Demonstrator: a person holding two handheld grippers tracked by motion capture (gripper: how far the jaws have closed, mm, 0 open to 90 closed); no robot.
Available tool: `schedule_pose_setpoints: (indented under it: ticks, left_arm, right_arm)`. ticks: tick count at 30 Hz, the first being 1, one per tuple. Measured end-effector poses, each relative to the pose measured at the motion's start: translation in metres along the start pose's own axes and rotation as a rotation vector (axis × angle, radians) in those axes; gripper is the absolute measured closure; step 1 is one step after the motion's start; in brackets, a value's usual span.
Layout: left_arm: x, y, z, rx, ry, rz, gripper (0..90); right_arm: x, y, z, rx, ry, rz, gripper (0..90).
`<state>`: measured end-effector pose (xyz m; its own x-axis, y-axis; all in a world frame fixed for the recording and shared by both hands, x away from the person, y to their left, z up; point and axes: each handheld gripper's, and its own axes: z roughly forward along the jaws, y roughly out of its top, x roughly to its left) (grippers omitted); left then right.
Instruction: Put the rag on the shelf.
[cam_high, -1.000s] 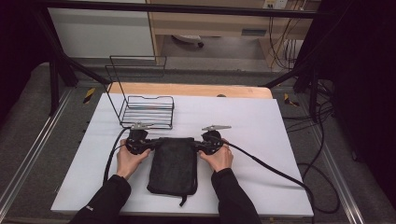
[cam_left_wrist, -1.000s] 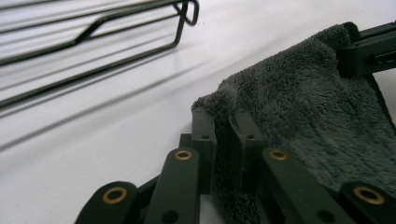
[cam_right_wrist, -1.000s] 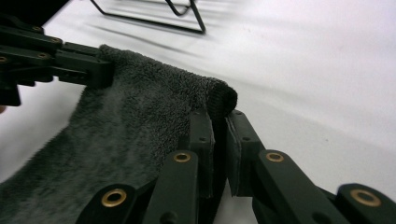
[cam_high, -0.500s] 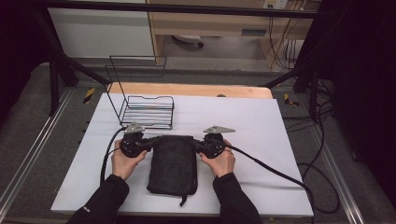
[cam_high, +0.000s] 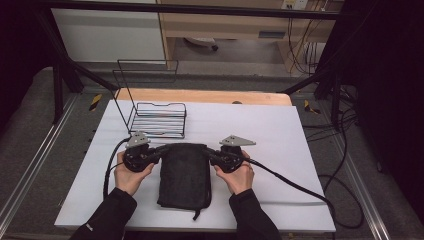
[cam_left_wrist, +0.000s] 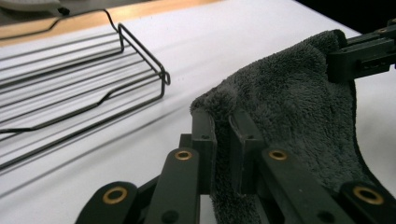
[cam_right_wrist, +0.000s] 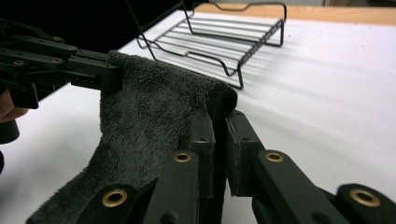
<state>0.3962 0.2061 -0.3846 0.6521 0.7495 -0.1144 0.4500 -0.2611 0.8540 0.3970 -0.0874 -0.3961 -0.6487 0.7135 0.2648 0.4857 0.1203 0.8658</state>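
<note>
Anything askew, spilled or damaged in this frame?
Nothing stands out. The dark towel is folded, pinched at its two far corners by the left gripper and right gripper, hanging evenly between them. The wire rack stands upright on the white table. A loop tag trails from the towel's near edge, which is normal.

1. One dark grey towel (cam_high: 183, 174) at the lower centre of the high view.
2. Two handheld grippers: the left gripper (cam_high: 161, 151) at centre left and the right gripper (cam_high: 209, 154) at centre right.
3. Two hands: one (cam_high: 130, 176) at lower left, one (cam_high: 239, 176) at lower right.
4. One black wire rack (cam_high: 156, 120) at upper left of centre.
5. One white table (cam_high: 280, 135) under them all.
</note>
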Motion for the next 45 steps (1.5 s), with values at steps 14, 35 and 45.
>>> schedule_pose_setpoints:
  ticks: [14,35,45]
  left_arm:
    - [-0.014,0.018,-0.028,-0.105,-0.003,0.027,81.6]
    - [-0.024,0.037,-0.059,-0.236,0.008,0.050,81.7]
    - [-0.025,0.051,-0.065,-0.288,0.010,0.067,81.7]
  right_arm:
    - [0.018,0.019,-0.026,-0.101,-0.010,-0.074,83.5]
    - [0.036,0.044,-0.046,-0.202,-0.021,-0.163,83.6]
    - [0.041,0.056,-0.054,-0.254,-0.036,-0.197,83.6]
